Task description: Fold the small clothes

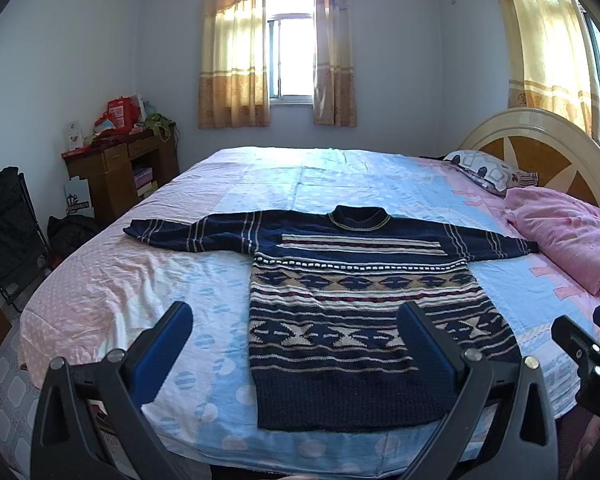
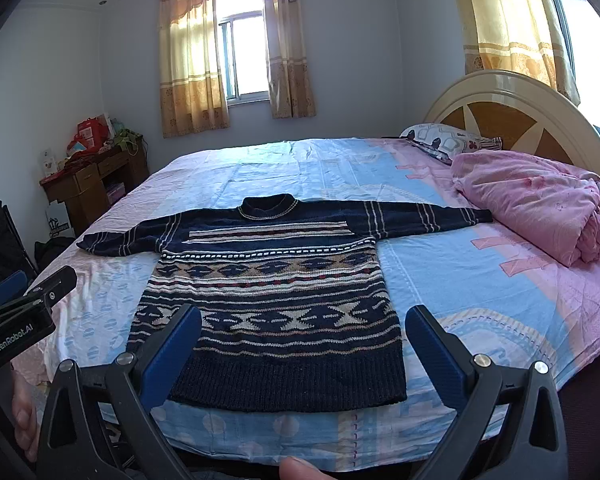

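We hold two hand-held grippers at the foot edge of a bed (image 1: 112,280), looking along their fingers toward the far window. Neither one touches anything.

At 9 o'clock, against the left wall, a dark wooden desk (image 1: 112,168) carries red boxes and clutter, well apart from the work.

The left hand-held gripper (image 1: 296,332) hovers over the near edge of the bed, its blue-padded fingers spread wide and empty. Between and beyond them lies the sweater (image 1: 340,320), the garment to be folded. It rests flat, front side up, in the middle of the bed, its ribbed hem nearest us at 6 o'clock, its round collar pointing to 12 o'clock and both sleeves stretched straight out to 9 and 3 o'clock. We judge this spread-out layout is deliberate, so that sleeves and sides can be folded inward cleanly. The knit looks thick and soft, navy with cream, tan and red bands of diamonds and stripes. The bed sheet beneath is thin, lightly wrinkled cotton in pink and blue with pale dots.

The right hand-held gripper (image 2: 302,328) is likewise spread and empty, above the hem's right part.

At 2 o'clock a bunched pink quilt (image 2: 532,208) sits beside the right sleeve's cuff, before a curved cream headboard (image 2: 512,96).
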The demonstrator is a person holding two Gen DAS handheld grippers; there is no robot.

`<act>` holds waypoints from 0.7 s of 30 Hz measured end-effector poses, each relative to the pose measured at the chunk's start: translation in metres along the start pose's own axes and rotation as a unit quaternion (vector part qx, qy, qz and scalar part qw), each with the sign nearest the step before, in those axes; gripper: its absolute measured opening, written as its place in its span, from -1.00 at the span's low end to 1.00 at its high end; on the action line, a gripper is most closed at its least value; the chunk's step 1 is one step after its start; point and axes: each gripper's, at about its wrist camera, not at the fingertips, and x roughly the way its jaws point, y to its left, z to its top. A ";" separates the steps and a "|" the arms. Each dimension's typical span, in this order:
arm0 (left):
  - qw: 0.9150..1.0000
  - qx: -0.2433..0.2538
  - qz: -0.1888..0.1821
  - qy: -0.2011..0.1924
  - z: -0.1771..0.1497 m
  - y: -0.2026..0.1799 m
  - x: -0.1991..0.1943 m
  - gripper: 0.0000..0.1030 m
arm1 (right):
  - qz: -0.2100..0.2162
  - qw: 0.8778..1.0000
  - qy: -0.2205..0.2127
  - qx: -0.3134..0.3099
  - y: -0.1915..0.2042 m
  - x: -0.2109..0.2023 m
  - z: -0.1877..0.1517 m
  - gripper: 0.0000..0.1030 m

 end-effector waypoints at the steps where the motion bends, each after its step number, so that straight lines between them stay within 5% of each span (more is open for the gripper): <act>1: 1.000 0.000 0.001 0.000 0.000 0.000 0.000 1.00 | 0.000 1.000 0.000 0.000 0.000 0.000 0.000 0.98; 21: 1.000 0.000 0.000 0.001 -0.002 0.002 0.000 1.00 | 0.001 1.000 0.004 -0.001 -0.001 0.003 -0.003 0.98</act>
